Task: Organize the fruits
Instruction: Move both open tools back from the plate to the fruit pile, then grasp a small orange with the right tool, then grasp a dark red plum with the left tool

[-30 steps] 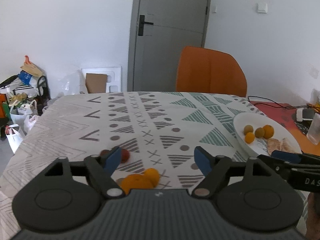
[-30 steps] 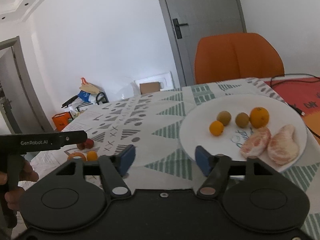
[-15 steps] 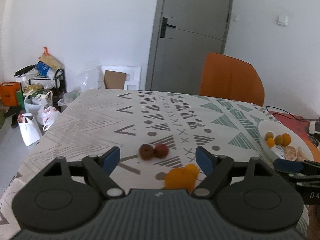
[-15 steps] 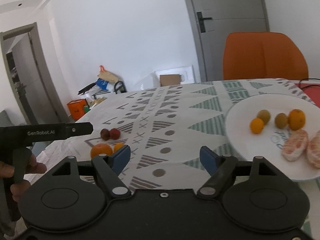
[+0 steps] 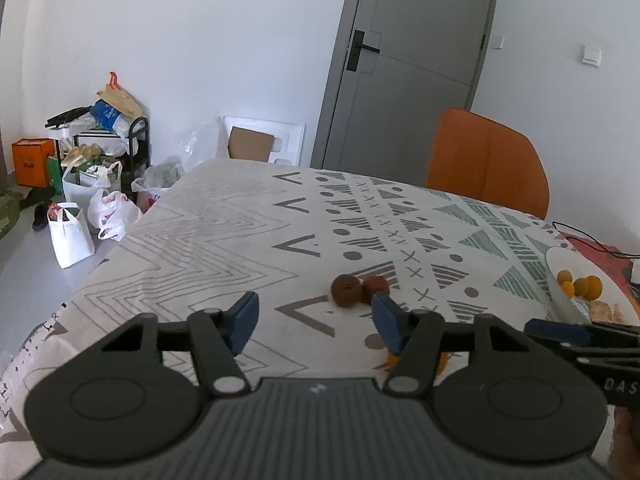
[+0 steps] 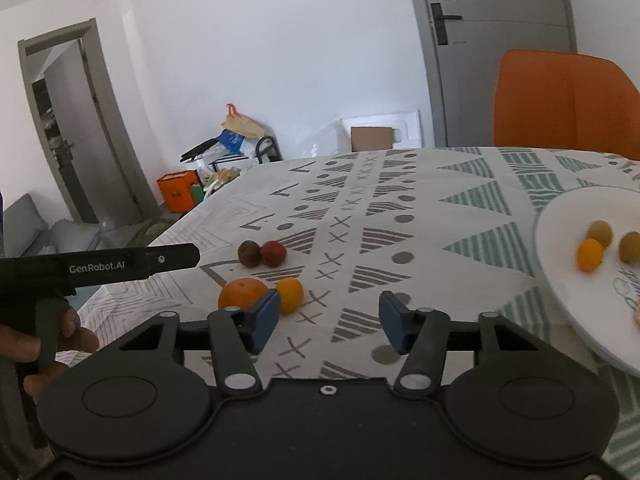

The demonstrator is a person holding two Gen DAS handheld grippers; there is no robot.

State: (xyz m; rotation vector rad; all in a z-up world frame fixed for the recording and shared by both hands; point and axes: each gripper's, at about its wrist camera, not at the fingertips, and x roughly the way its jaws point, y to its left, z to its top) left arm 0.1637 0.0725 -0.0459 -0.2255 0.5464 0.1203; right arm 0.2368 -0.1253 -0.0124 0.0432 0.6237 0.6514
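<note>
Loose fruit lies on the patterned tablecloth: a brown fruit (image 6: 249, 253), a red fruit (image 6: 273, 253), a large orange (image 6: 241, 293) and a small orange fruit (image 6: 290, 294). A white plate (image 6: 560, 280) at the right holds several small fruits. My right gripper (image 6: 329, 326) is open and empty, low over the cloth just right of the oranges. My left gripper (image 5: 315, 324) is open and empty; the brown fruit (image 5: 346, 289) and red fruit (image 5: 375, 284) lie just beyond its right finger. The oranges are mostly hidden behind that finger.
An orange chair (image 5: 488, 168) stands at the table's far side by a grey door (image 5: 404, 64). Bags and a cluttered rack (image 5: 96, 152) sit on the floor to the left. The plate's (image 5: 560, 292) rim shows at the left wrist view's right edge, with a cable beyond it.
Both grippers have swung left. The loose fruit has shifted right in both views, and the plate has slid toward the right edge. Both stay open.
</note>
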